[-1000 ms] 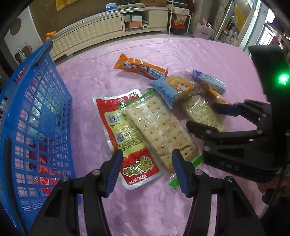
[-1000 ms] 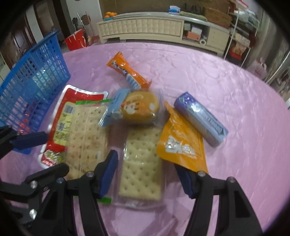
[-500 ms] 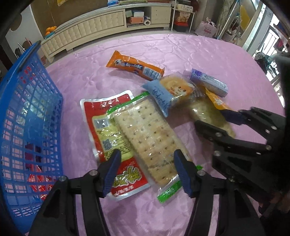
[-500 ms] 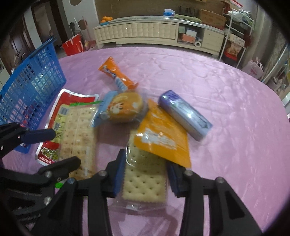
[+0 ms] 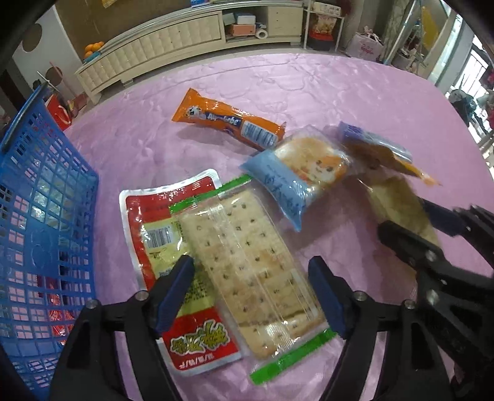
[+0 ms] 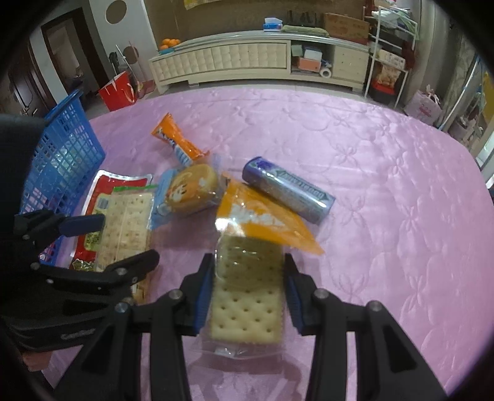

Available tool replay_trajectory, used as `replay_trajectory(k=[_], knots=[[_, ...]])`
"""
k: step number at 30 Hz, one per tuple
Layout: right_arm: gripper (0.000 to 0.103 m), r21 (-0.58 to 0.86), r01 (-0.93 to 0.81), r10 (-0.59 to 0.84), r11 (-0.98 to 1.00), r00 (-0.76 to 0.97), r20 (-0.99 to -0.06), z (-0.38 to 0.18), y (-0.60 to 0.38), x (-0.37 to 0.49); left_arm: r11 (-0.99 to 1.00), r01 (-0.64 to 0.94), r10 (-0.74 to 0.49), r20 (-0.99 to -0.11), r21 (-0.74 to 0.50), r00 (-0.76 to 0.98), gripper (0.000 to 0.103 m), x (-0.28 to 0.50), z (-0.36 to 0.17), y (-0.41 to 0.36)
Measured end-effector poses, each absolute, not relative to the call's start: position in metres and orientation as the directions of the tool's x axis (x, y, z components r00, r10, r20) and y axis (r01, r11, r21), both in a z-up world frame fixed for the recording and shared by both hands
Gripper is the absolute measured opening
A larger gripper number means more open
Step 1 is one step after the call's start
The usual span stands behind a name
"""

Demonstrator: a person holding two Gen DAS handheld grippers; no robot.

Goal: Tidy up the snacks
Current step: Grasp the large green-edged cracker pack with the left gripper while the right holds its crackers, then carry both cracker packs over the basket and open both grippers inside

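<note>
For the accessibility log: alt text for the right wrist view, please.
The right gripper is shut on a clear cracker pack above a pink tablecloth; an orange pouch, purple tube and blue basket lie beyond.

Cream sideboard [image 6: 259, 66] against brown wall [image 6: 216, 18].

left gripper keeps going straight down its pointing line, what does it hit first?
Probably the long cracker pack, lying between the open left gripper fingers, atop the red pouch. Depth uncertain.
</note>
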State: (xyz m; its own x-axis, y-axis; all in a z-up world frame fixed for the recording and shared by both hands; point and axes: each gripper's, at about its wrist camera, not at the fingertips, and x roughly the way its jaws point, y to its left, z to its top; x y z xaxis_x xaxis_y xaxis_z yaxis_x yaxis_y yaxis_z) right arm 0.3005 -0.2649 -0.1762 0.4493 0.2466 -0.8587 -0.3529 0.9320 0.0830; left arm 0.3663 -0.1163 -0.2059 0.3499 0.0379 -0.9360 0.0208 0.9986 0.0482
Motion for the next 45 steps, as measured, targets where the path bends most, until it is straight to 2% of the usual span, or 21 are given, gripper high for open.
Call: replay_trajectory(k=[3, 8, 14, 23, 27, 30, 35, 45], knots=[[0.047, 0.07, -0.338, 0.228, 0.939, 0.454, -0.861, -0.177, -0.266, 0.301, 0.993, 0.032, 0.098, -0.929, 0.117, 0.356, 0.076, 0.372, -0.211, -0.126], [0.047, 0.053, -0.333, 0.204, 0.941, 0.438, -0.875, -0.182, -0.272, 0.304, 0.993, 0.017, 0.102, -0.924, 0.116, 0.368, 0.077, 0.372, -0.213, -0.131], [0.047, 0.055, -0.348, 0.209, 0.936, 0.422, -0.882, -0.184, -0.272, 0.298, 0.992, 0.065, 0.077, -0.928, 0.107, 0.364, 0.066, 0.356, -0.212, -0.133], [0.047, 0.054, -0.366, 0.221, 0.929, 0.431, -0.875, -0.176, -0.273, 0.285, 0.993, 0.106, 0.014, -0.932, 0.056, 0.362, 0.064, 0.321, -0.198, -0.136], [0.047, 0.059, -0.386, 0.25, 0.921, 0.467, -0.848, -0.156, -0.278, 0.269, 0.993, 0.11, -0.005, -0.918, 0.042, 0.397, 0.064, 0.306, -0.178, -0.13], [0.047, 0.136, -0.372, 0.309, 0.918, 0.457, -0.834, -0.145, -0.281, 0.26, 0.993, 0.117, -0.025, -0.895, 0.031, 0.446, 0.064, 0.292, -0.154, -0.124], [0.047, 0.069, -0.377, 0.267, 0.924, 0.503, -0.822, -0.118, -0.264, 0.242, 0.99, 0.136, -0.033, -0.863, 0.041, 0.504, 0.064, 0.265, -0.121, -0.114], [0.047, 0.089, -0.404, 0.318, 0.911, 0.546, -0.775, -0.047, -0.225, 0.211, 0.99, 0.136, -0.053, -0.777, 0.042, 0.627, 0.064, 0.227, -0.057, -0.078]])
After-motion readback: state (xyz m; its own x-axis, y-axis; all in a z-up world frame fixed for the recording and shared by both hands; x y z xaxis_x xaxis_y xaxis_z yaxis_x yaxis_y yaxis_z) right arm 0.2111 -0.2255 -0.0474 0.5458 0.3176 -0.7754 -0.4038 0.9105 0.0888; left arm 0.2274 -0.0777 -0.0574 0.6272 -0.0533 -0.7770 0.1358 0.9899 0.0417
